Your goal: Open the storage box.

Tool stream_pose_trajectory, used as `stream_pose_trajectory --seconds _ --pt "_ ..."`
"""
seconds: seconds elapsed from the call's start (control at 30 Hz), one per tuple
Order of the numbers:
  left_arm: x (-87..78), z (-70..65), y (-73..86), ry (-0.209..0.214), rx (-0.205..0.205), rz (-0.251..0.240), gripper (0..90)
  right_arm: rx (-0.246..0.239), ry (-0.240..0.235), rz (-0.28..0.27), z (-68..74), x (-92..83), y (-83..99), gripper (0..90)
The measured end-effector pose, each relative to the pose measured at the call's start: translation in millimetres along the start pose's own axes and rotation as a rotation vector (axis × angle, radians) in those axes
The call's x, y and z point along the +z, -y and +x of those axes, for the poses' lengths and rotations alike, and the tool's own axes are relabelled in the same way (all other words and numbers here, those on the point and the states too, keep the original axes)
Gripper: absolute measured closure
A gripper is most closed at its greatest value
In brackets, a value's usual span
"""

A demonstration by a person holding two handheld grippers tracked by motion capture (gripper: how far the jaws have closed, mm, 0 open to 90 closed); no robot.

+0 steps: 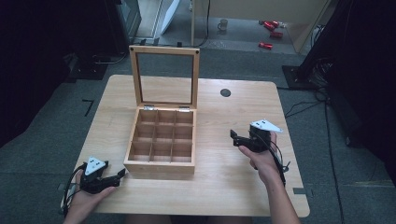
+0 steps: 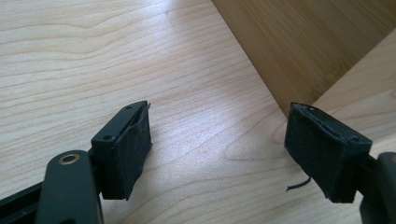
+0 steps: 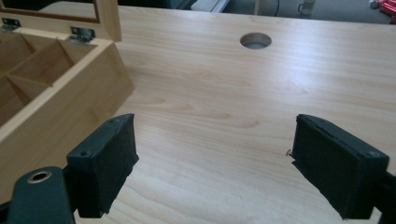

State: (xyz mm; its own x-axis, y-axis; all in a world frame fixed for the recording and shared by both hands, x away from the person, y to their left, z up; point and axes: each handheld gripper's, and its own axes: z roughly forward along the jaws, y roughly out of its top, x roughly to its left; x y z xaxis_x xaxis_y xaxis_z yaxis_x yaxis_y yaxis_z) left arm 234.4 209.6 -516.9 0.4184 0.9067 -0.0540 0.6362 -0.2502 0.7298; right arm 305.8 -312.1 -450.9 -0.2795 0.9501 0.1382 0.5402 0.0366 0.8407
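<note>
High view, item one: wooden compartment box [image 1: 161, 142], at the middle of the tabletop [image 1: 233, 186], glazed lid [image 1: 164, 77] propped upright on rear hinges, nine cells with nothing I could see in them. I judged it rigid, moderately heavy, smooth-sided; the pane fragile. Best hold: the lid's wooden frame edge, never the pane. My left tongs [image 1: 122, 173] rested open at the front left corner of the box; my right tongs [image 1: 232, 136] stood open beside its right wall, gripping nothing.
</note>
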Motion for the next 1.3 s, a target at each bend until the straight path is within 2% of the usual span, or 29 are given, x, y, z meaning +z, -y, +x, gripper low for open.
stream_pose_trajectory --seconds 0.7,1.3 --pt "0.2 -1.0 -0.1 -0.01 0.011 0.004 23.6 0.061 0.094 0.057 -47.1 -36.5 60.1 14.1" --pt "-0.1 -0.9 0.0 -0.01 0.01 0.005 23.6 0.104 0.139 0.096 -72.1 -67.8 99.7 14.1"
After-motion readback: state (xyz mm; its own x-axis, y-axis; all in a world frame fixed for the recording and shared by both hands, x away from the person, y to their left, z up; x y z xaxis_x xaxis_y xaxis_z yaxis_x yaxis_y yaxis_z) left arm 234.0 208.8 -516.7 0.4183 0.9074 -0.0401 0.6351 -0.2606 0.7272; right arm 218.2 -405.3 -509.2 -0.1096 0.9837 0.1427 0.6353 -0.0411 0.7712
